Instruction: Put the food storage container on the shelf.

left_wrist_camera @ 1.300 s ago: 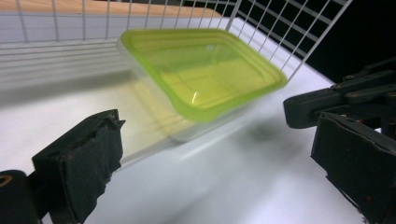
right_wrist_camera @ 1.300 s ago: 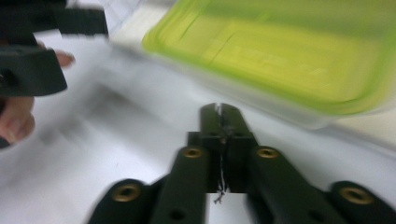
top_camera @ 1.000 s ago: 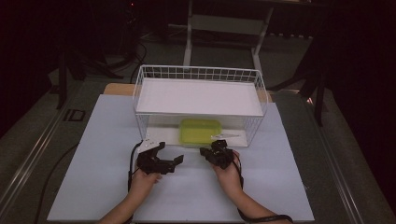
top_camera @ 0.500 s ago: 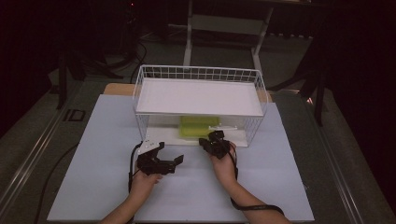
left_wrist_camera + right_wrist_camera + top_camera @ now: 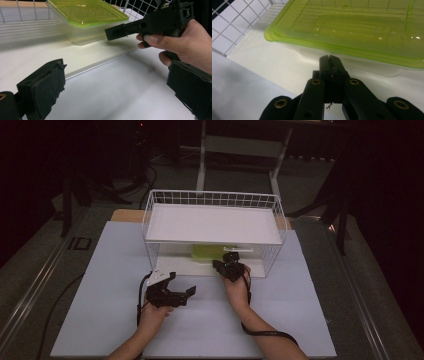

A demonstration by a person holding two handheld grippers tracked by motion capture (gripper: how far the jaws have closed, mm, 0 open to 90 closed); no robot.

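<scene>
White wire made up the biggest thing in front of you: a two-tier rack (image 5: 215, 220) standing on the pale table (image 5: 100, 270), its upper shelf flat and bare. Under that shelf, on the white base board, sat the clear container with the green lid (image 5: 352, 27), well inside the open front and slightly right of centre in the high view.

Your right gripper (image 5: 231, 266) had its jaws pressed fully together, nothing between them, and its closed tip was at the container's near wall, just below the lid's rim. Whether the tip actually touched the plastic, I could not tell. You looked to be pushing the container deeper under the shelf with the shut jaws, and I judged that step to be in hand and well along. The next move called for a level, steady push low on the wall, so the tip did not ride up under the lip and pop the lid.

Your left gripper (image 5: 167, 292) hung over the bare table in front of the rack, its jaws spread wide and empty.

Much of the container was hidden from above by the upper shelf, and its far end was cut off in both gripper views, so how much room remained behind it could not be made out.
</scene>
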